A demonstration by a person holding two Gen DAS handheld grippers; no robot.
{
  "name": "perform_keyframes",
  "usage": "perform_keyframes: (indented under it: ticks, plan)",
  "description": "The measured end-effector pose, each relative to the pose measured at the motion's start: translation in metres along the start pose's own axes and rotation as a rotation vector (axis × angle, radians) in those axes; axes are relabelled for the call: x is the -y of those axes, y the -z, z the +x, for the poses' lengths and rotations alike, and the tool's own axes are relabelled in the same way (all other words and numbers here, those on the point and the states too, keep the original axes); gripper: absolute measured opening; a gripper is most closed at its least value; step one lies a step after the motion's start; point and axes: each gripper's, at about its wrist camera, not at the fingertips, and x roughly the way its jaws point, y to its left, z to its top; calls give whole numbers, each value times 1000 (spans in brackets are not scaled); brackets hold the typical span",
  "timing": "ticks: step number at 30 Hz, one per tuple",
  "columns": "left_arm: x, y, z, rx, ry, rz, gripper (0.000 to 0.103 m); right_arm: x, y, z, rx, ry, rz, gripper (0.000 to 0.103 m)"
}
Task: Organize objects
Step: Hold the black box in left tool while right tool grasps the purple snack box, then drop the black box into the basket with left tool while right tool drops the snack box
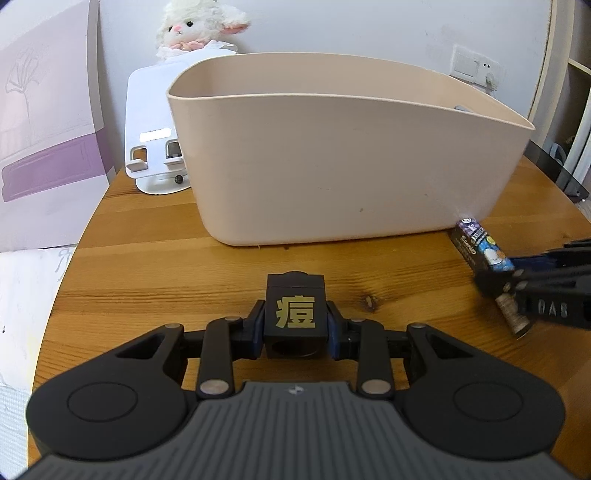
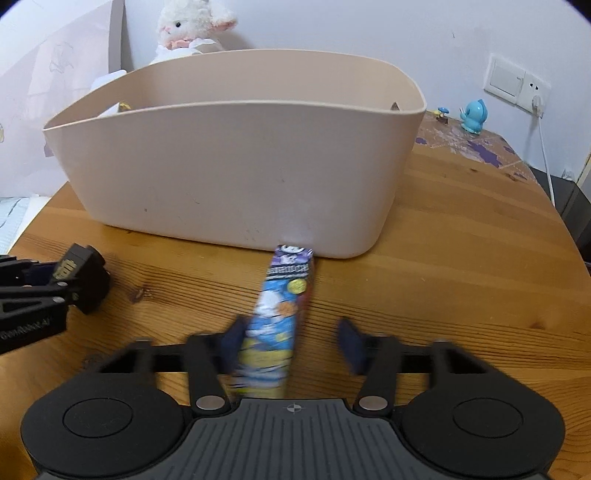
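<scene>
Black and stamped with a gold character, the cube (image 1: 294,316) sits clamped between the pads of my left claw (image 1: 295,325), just above the pine tabletop (image 1: 147,266). My right claw (image 2: 291,345) is spread wide around the long blue snack box (image 2: 281,317): its left pad lies against the box, its right pad stands well clear, and the blur hides whether the box rests on the wood. From the left camera that box points toward 11 o'clock, with a small roll of brownish thread (image 1: 511,314) just under the right claw's tip. Beyond both claws, at 12 o'clock, stands the beige plastic bin (image 1: 332,155), the far end of the snack box almost touching its front wall. Over the rim I can make out only a scrap of white and yellow (image 2: 120,108) at its left end; the rest of the inside is hidden. Behind the bin at 11 o'clock are a white stand (image 1: 155,162) and a plush lamb (image 1: 199,26) against the wall. At 2 o'clock a blue figurine (image 2: 474,117) stands on a patterned mat below a wall socket (image 2: 517,85).
</scene>
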Motion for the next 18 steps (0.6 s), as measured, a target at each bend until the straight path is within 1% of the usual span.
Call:
perform_keyframes:
  ticks: [5, 8, 14, 18]
  plan:
    - [3, 5, -11, 2, 0, 13, 34, 11, 6, -9, -3, -43, 39, 21]
    - [6, 5, -23, 12, -5, 32, 34, 21, 7, -24, 15, -67, 44, 21]
    - [14, 6, -50, 44, -11, 83, 34, 35, 10, -72, 101, -119, 22, 21]
    - [20, -1, -68, 88, -25, 98, 34, 44, 1, -104, 190, -129, 3, 21]
